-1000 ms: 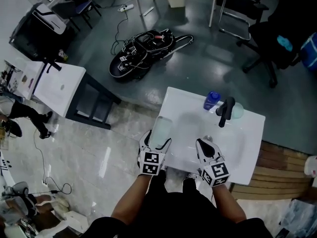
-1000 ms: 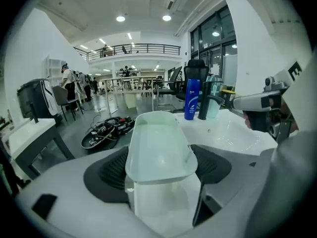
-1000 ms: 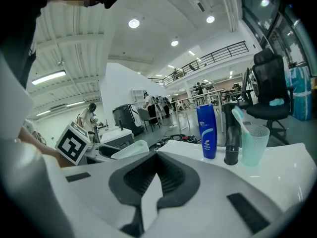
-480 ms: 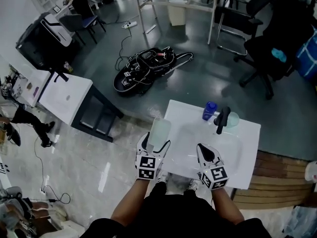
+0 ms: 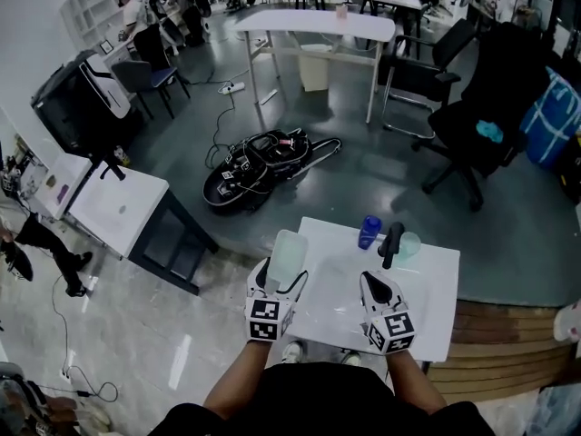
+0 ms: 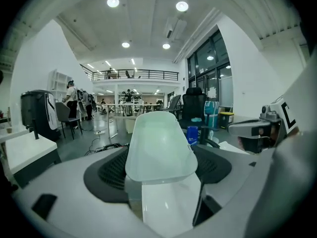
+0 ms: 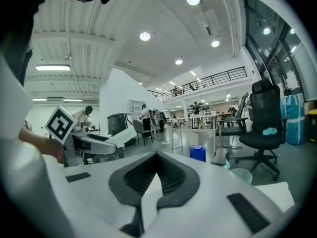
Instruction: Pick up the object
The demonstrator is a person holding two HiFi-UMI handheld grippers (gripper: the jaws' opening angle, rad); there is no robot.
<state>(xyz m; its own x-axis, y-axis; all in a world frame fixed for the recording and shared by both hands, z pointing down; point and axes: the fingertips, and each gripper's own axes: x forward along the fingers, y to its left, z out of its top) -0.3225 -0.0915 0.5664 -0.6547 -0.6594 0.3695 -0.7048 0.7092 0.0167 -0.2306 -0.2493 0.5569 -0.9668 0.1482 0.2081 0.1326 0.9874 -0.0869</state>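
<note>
A translucent pale-green plastic container (image 5: 288, 254) is held in my left gripper (image 5: 277, 275), above the left edge of the small white table (image 5: 427, 307). In the left gripper view the container (image 6: 159, 145) fills the space between the dark pads (image 6: 111, 170), with my left gripper (image 6: 161, 162) shut on its sides. My right gripper (image 5: 375, 286) hovers over the table's near middle. Its jaws meet at the tips in the right gripper view, and my right gripper (image 7: 157, 155) holds nothing.
At the table's far edge stand a blue bottle (image 5: 369, 232), a black upright piece (image 5: 391, 243) and a pale green cup (image 5: 409, 243). A heap of black gear with cables (image 5: 263, 166) lies on the floor beyond. A black office chair (image 5: 472, 143) stands at right, a white side table (image 5: 118, 212) at left.
Both grippers have risen off the table top, the left one carrying the container with it. The head view has tilted up, showing more of the room.
</note>
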